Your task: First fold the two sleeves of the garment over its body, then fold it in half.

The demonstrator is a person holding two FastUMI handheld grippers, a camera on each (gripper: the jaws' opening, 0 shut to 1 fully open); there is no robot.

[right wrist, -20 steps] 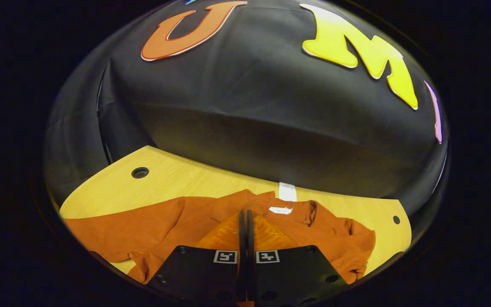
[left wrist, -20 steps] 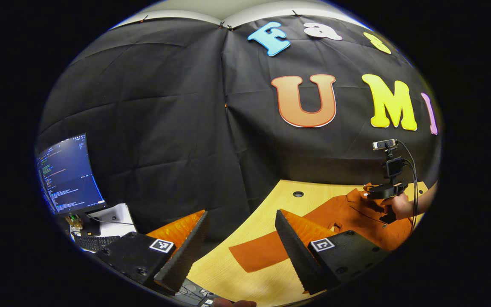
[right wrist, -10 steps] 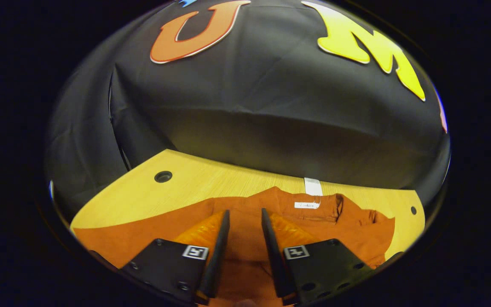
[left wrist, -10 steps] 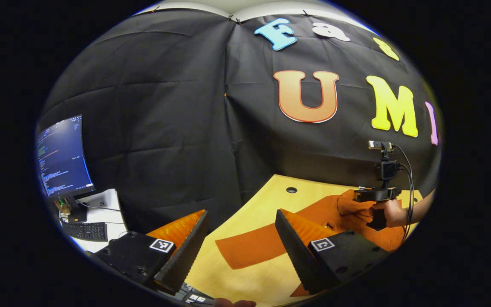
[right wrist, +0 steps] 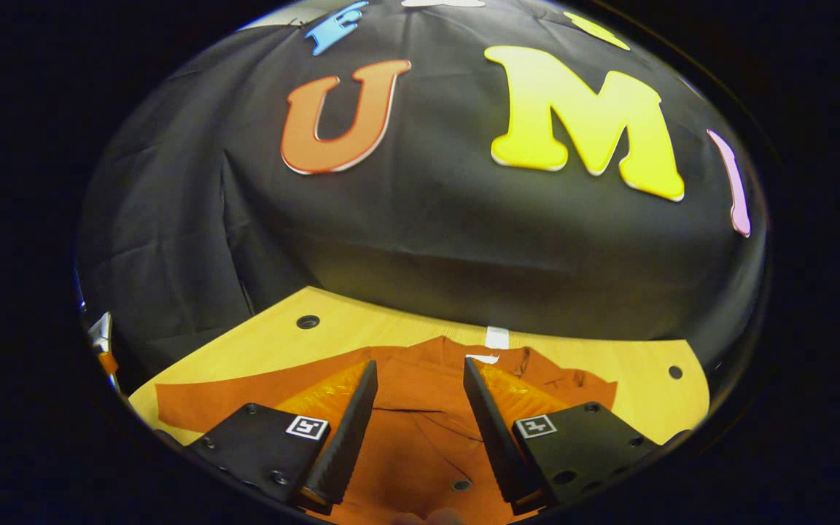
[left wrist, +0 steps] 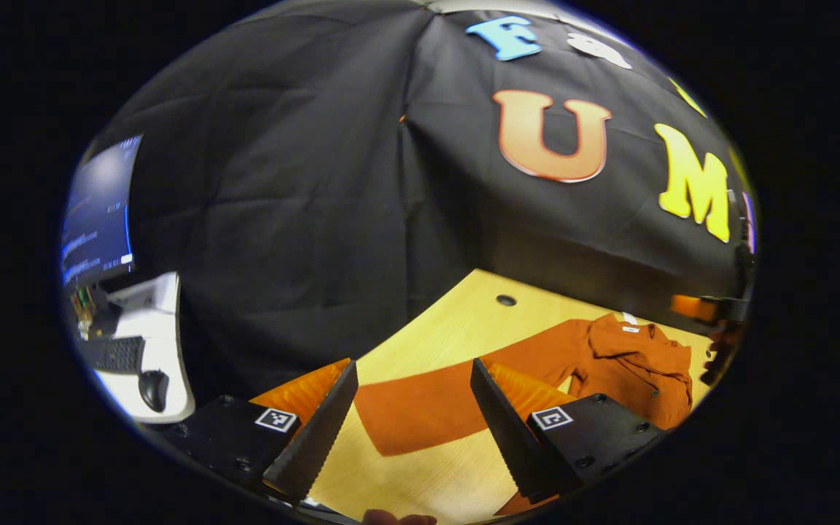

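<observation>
Both tongs gape over the garment (right wrist: 420, 430), perhaps not touching.

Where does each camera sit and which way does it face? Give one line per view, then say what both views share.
Left gripper view: rides the left gripper, looking over its open fingers at the outstretched sleeve; a fingertip shows at the bottom edge.
Right gripper view: rides the right gripper, open above the garment body, facing the collar.
Shared: the orange garment, the wooden table.

Rust-orange garment (right wrist: 420, 430) on a pale yellow wood-grain table (right wrist: 391, 328).
</observation>
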